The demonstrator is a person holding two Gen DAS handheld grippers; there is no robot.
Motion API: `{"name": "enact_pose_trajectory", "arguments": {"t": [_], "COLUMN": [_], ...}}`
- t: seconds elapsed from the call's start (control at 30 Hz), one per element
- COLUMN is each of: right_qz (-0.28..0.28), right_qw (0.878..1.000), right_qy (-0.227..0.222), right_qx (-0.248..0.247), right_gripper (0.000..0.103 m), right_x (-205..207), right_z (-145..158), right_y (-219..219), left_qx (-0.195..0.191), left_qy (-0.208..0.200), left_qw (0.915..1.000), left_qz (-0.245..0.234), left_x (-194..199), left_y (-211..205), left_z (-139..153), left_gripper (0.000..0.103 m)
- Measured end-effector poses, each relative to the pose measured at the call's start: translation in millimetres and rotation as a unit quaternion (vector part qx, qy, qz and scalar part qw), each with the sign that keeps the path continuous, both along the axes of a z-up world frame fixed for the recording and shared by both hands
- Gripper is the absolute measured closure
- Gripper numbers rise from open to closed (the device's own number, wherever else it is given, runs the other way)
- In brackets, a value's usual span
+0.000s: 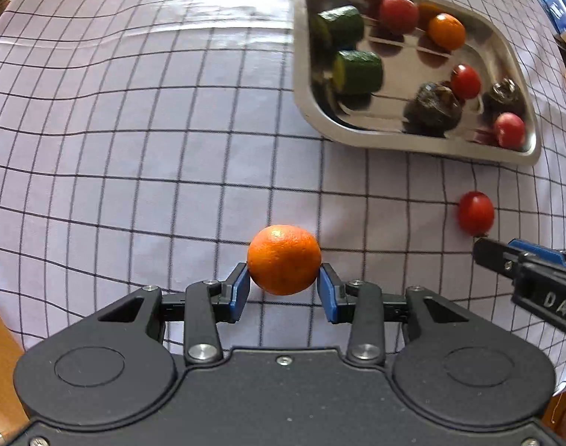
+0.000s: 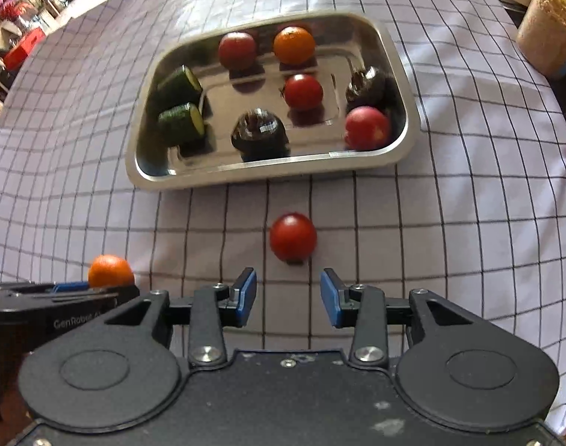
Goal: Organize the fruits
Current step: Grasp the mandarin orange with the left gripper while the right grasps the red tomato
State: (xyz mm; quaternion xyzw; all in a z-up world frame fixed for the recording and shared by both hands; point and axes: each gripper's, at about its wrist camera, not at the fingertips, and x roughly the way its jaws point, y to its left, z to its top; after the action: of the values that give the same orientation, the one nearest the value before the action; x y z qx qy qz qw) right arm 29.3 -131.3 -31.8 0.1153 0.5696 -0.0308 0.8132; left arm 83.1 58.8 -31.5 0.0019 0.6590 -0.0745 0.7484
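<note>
While the left gripper clamps an orange between its blue pads above the checked cloth, a red tomato lies on the cloth just ahead of the right gripper, whose jaws stand apart and empty. The tomato sits between that gripper and the steel tray. Both fruits are round, so no long axis shows.

It looks like a lived-in home, probably a dining or kitchen table: a checked tablecloth, a steel tray, a jar of dry food, and blurred, cluttered boxes beyond the table's edge.
</note>
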Motion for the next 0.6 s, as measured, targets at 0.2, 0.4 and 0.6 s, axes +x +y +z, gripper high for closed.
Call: {"name": "enact_pose_trajectory", "arguments": {"t": [0.2, 0.4, 0.6], "right_qz": [0.001, 0.008, 0.036], "right_qw": [1.0, 1.0, 0.996], "right_qy": [-0.007, -0.008, 0.003], "right_qx": [0.006, -0.025, -0.084], "right_gripper": [0.059, 0.054, 0.053], "right_x": [15.7, 37.5, 52.8], "right_z": [-2.7, -8.8, -19.7], "right_y": [1.7, 9.1, 16.2], "left_qx": [-0.002, 0.001, 0.002], "left_qy": [0.006, 0.012, 0.019], "left_qw": [1.0, 0.9999, 0.9998], "left_qz": [0.007, 0.006, 0.007], "left_x": [9.5, 15.9, 23.4], "left_y": [10.9, 15.5, 12.5], "left_z": [-2.6, -3.5, -8.3], "left_gripper": [0.055, 0.055, 0.055]}}
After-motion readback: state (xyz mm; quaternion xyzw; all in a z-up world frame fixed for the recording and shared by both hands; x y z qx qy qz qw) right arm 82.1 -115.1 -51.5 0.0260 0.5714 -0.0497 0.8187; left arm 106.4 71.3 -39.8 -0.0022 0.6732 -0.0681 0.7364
